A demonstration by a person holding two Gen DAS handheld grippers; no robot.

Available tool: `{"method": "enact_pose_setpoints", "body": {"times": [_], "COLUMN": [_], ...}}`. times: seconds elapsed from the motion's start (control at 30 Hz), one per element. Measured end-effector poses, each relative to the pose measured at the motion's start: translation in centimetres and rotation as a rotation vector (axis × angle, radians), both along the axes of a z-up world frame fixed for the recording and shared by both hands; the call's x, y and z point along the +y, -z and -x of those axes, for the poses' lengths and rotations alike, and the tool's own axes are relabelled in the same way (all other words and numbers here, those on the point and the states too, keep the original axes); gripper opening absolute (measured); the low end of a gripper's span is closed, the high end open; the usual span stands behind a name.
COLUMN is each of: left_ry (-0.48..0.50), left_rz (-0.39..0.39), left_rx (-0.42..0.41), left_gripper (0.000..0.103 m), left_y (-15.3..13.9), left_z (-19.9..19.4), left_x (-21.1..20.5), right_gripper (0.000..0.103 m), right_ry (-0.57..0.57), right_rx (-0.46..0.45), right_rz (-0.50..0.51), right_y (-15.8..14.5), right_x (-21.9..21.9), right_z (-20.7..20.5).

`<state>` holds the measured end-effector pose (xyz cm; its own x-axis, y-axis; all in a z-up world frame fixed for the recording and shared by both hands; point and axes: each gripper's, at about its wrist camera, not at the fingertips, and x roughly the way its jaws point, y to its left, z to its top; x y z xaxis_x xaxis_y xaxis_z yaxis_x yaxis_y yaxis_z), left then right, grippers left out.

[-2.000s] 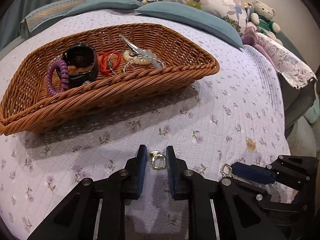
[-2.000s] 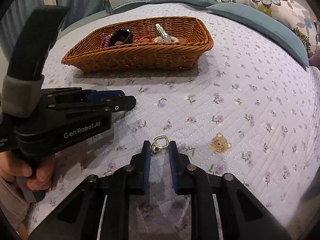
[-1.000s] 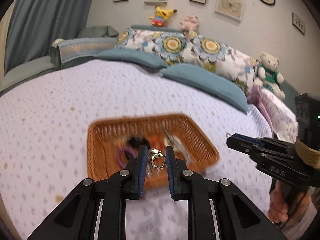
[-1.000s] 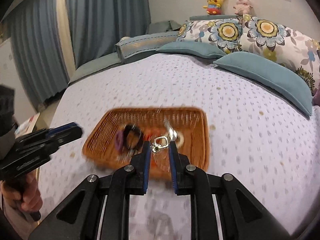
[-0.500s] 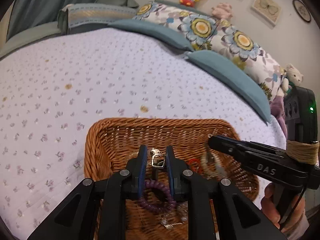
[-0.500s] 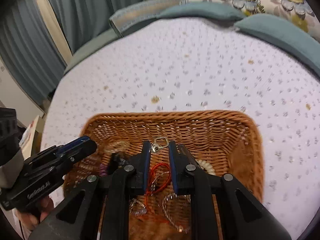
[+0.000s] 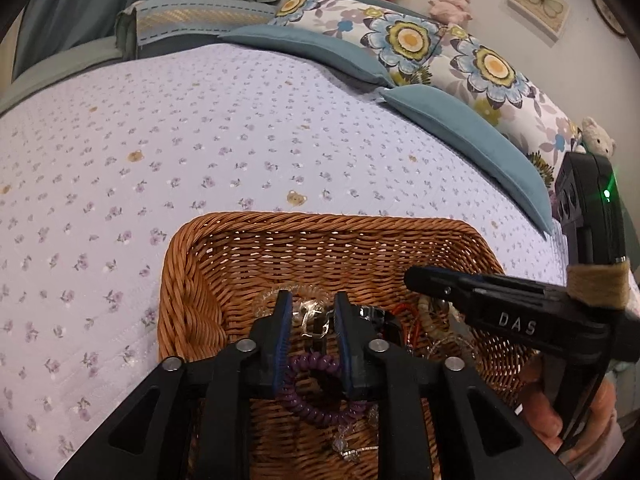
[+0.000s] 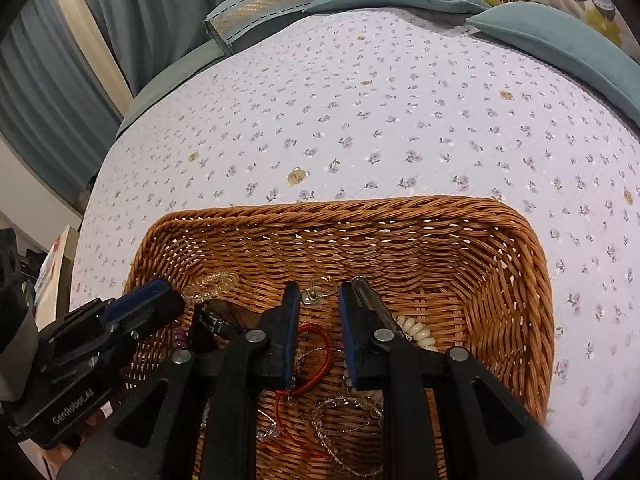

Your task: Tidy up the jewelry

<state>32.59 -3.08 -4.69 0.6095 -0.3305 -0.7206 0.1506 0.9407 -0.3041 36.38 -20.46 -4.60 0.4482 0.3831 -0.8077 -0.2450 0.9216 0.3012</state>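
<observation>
Lilac floral bedspread (image 7: 240, 140) w/ wicker basket (image 8: 400, 216); both jaws opening, earrings loose between

Both grippers crowd the wicker basket (image 8: 404, 216) together: the left gripper (image 7: 310, 312) low over its left half, the right gripper (image 8: 318, 300) just beside it, so little room lies between the 2. The basket floor under them is cluttered with a purple coil band (image 7: 316, 396), a red cord (image 8: 316, 356) and beads. All around the basket the quilt (image 7: 200, 140) lies open right up to the blue pillows (image 7: 460, 128).
</observation>
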Motion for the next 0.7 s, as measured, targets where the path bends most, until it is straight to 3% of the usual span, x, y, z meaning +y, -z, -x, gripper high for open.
{"method": "enact_pose_setpoints", "body": {"times": [0.13,0.33,0.5,0.63,0.7], "left_ry": [-0.015,-0.048,-0.081,-0.111,-0.12], "left_rz": [0.016,0.04,0.05,0.036,0.017], "left_rx": [-0.035,-0.101,-0.178,-0.24,-0.265], "left_gripper": [0.04,0.041,0.042,0.045,0.045], "left_y": [-1.3,-4.1,-6.5,-8.2,-9.0], "left_z": [1.0,4.3,9.6,14.8,17.1], "left_x": [0.5,1.2,1.2,0.9,0.6], "right_gripper": [0.031,0.031,0.039,0.041,0.047], "right_ry": [0.003,0.017,0.03,0.051,0.075], "right_rx": [-0.023,-0.085,-0.185,-0.3,-0.373], "right_rz": [-0.016,-0.043,-0.039,0.031,0.08], "right_y": [-1.0,-3.5,-6.5,-8.6,-9.7], "right_x": [-1.0,-2.0,-2.6,-2.6,-2.7], "right_z": [0.5,3.5,9.3,15.3,19.0]}}
